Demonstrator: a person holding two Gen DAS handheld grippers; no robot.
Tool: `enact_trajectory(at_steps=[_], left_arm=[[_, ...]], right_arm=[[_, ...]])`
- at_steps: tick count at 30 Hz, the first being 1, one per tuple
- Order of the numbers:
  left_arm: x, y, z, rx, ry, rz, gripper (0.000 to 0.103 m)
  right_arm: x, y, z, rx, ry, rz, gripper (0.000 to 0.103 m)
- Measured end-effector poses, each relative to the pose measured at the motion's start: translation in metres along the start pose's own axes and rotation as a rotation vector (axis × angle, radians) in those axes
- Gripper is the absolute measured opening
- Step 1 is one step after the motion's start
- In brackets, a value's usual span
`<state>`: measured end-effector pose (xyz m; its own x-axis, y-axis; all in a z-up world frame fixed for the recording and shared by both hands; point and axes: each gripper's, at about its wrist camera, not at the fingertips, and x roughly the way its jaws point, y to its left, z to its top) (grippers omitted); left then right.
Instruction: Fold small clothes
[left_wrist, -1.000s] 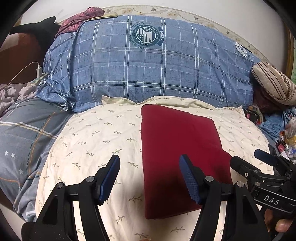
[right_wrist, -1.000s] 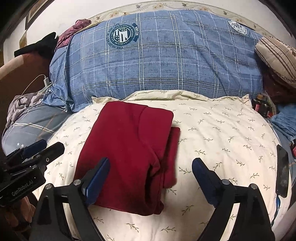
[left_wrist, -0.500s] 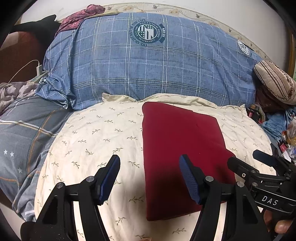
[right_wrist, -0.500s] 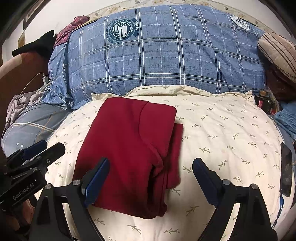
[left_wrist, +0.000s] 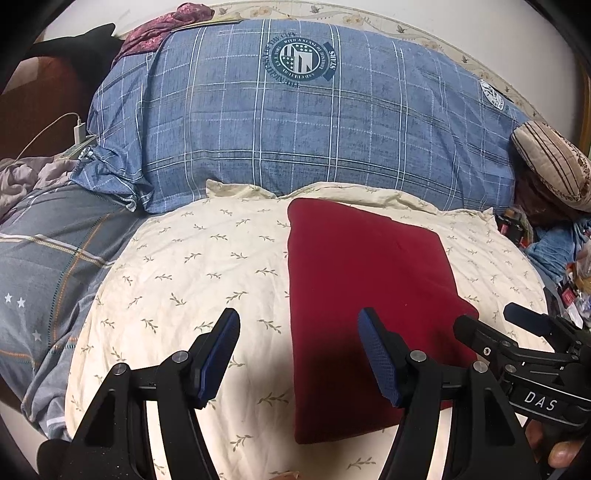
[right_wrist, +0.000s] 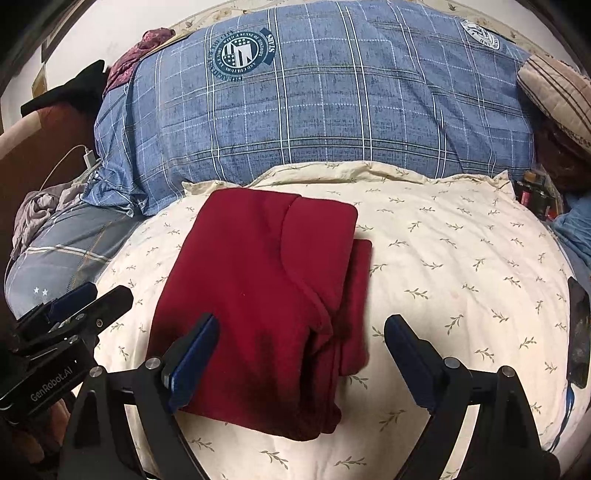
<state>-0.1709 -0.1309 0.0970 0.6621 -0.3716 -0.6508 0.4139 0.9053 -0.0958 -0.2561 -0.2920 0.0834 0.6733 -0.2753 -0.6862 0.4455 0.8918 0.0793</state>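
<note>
A dark red garment (left_wrist: 362, 295) lies folded in a long rectangle on a cream leaf-print pillow (left_wrist: 192, 273); in the right wrist view the garment (right_wrist: 266, 288) shows stacked layers with an edge sticking out on its right. My left gripper (left_wrist: 297, 354) is open and empty, above the garment's near left edge. My right gripper (right_wrist: 301, 354) is open and empty, above the garment's near right edge. Neither touches the cloth. The right gripper also shows at the left wrist view's right edge (left_wrist: 524, 354).
A big blue plaid pillow (left_wrist: 295, 122) lies behind the cream pillow. A grey plaid cover (left_wrist: 44, 266) is at the left, a striped cushion (left_wrist: 554, 162) and clutter at the right. A dark phone (right_wrist: 578, 332) lies at the right edge. A charger cable (left_wrist: 77, 129) is far left.
Both grippers have drawn back a little from the garment, staying open. The garment has not moved.
</note>
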Motion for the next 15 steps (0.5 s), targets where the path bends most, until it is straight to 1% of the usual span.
enact_trajectory(at_steps=[15], left_arm=[[0.012, -0.006, 0.003, -0.002, 0.019, 0.014, 0.066]], right_arm=[[0.011, 0.001, 0.000, -0.005, 0.025, 0.000, 0.092]])
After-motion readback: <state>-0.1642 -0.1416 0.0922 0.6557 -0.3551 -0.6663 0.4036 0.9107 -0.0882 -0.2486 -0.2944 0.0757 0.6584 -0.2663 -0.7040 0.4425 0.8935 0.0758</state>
